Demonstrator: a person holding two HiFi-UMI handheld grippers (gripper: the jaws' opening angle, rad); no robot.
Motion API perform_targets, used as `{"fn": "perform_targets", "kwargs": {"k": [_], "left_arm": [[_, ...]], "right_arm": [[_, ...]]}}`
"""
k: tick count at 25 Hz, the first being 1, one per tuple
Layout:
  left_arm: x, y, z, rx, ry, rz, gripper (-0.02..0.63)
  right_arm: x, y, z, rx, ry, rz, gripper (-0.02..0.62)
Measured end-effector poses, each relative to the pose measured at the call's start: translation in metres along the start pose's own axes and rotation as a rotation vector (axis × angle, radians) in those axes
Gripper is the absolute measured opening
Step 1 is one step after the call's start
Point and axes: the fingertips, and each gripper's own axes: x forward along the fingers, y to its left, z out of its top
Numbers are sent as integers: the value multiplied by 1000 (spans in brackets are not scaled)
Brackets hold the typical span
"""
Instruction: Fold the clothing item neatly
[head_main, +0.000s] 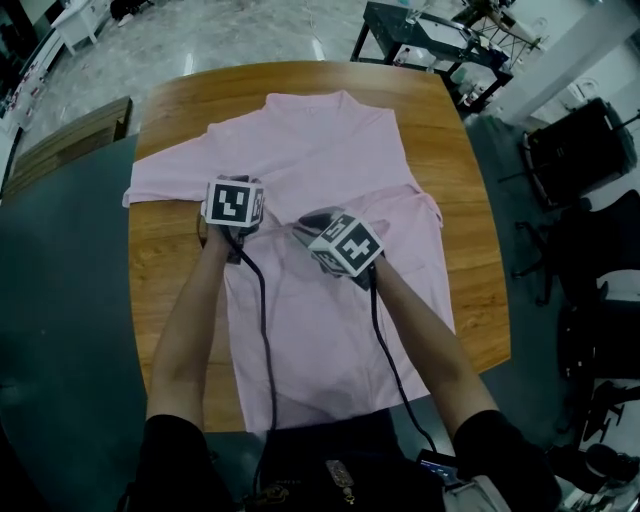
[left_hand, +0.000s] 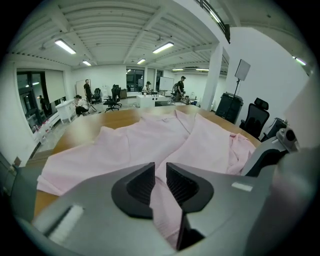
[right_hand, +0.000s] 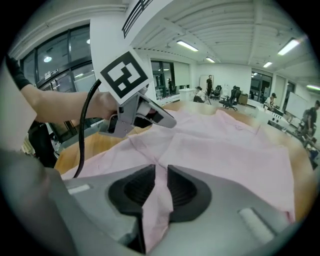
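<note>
Left gripper (left_hand: 160, 172) has its jaws a narrow slit apart. A raised ridge of the pink shirt (head_main: 330, 140) runs up through that slit, and the ribbed pads do not visibly squeeze it. The right gripper (right_hand: 161, 176) is pinched on a crumpled fold of the same shirt, and the cloth fills the small gap between its pads.

In the head view both grippers sit over the chest of the shirt, near each other. The left gripper is close to the armpit on the left side and the right gripper is nearer the middle. Each carries a marker cube (head_main: 233, 203) on top, and a black cable (head_main: 265, 330) trails from each back along the person's forearms.

The shirt lies spread on a rounded wooden bench (head_main: 480, 280). Its collar (head_main: 310, 100) is toward the far edge and its hem is at the near edge, next to the person. One sleeve (head_main: 165, 180) stretches flat toward the left edge of the bench. On the right side the cloth is bunched and turned inward (head_main: 425, 205).

Around the bench is a dark floor, with black office chairs (head_main: 580, 150) to the right. Both gripper views show a large bright room beyond, with strip lights on the ceiling and small figures far off.
</note>
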Motion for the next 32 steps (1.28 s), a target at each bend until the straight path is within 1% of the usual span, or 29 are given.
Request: {"fn": "perform_targets", "kwargs": {"k": [2, 6, 10, 14, 19, 24, 28, 32], "left_arm": [[-16, 0, 3, -10, -25, 12, 73], [-49, -10, 6, -28, -79, 42, 12], [-88, -21, 2, -39, -98, 82, 8], [-128, -22, -9, -52, -100, 146, 8], [-179, -15, -19, -102, -119, 191, 8], [-221, 15, -40, -104, -102, 284, 8], [-235, 44, -47, -129, -117, 307, 8], [-236, 88, -55, -134, -130, 327, 8]], "right_arm": [[-13, 1, 3, 33, -27, -8, 66], [-37, 3, 12, 51, -92, -18, 50], [-62, 12, 31, 45, -160, -11, 3], [-84, 29, 47, 34, -220, 10, 3], [-96, 52, 76, 18, -291, 67, 3], [-94, 90, 107, -24, -321, 113, 3], [-85, 103, 134, -47, -334, 120, 3], [-59, 117, 156, -41, -334, 133, 3]]}}
